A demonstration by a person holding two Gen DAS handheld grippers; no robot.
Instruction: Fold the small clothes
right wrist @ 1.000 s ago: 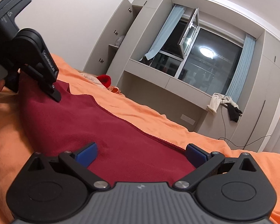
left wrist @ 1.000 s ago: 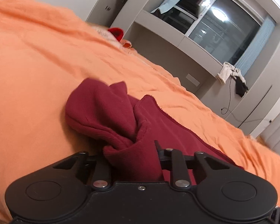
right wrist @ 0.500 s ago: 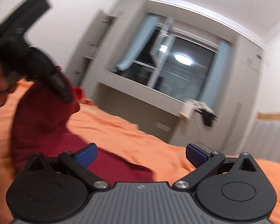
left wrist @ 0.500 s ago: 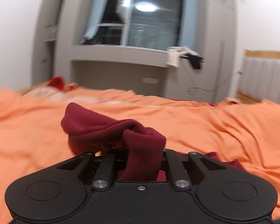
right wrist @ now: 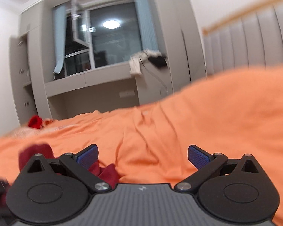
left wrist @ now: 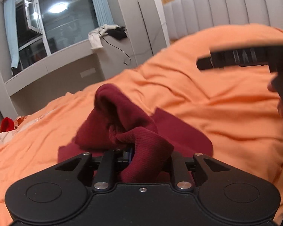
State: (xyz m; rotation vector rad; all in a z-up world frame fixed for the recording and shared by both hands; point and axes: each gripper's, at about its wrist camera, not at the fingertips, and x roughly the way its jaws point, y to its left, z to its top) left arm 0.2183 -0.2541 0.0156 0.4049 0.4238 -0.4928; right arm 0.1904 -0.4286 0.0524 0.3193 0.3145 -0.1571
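A dark red knit garment [left wrist: 134, 131] is bunched between the fingers of my left gripper [left wrist: 141, 156], with the rest trailing flat on the orange bed cover [left wrist: 217, 103]. The left jaws are opening, and the cloth still fills the gap between them. In the right wrist view my right gripper [right wrist: 143, 155] stands open, its blue pads [right wrist: 198, 155] bare, with only orange cover between them. A fold of the red garment [right wrist: 107, 171] lies just below its left finger. The right gripper's black body [left wrist: 241, 57] shows blurred at the upper right of the left wrist view.
A grey padded headboard [left wrist: 226, 5] rises behind the bed on the right. A window alcove with a ledge holds a white and a black cloth [left wrist: 105, 33] and a hanging cable. A small red item [left wrist: 6, 124] lies at the bed's far left.
Both views have swung toward the headboard and rolled. The left gripper has carried the bunched red garment that way. The right gripper, earlier over the spread cloth, now sits over bare orange cover.
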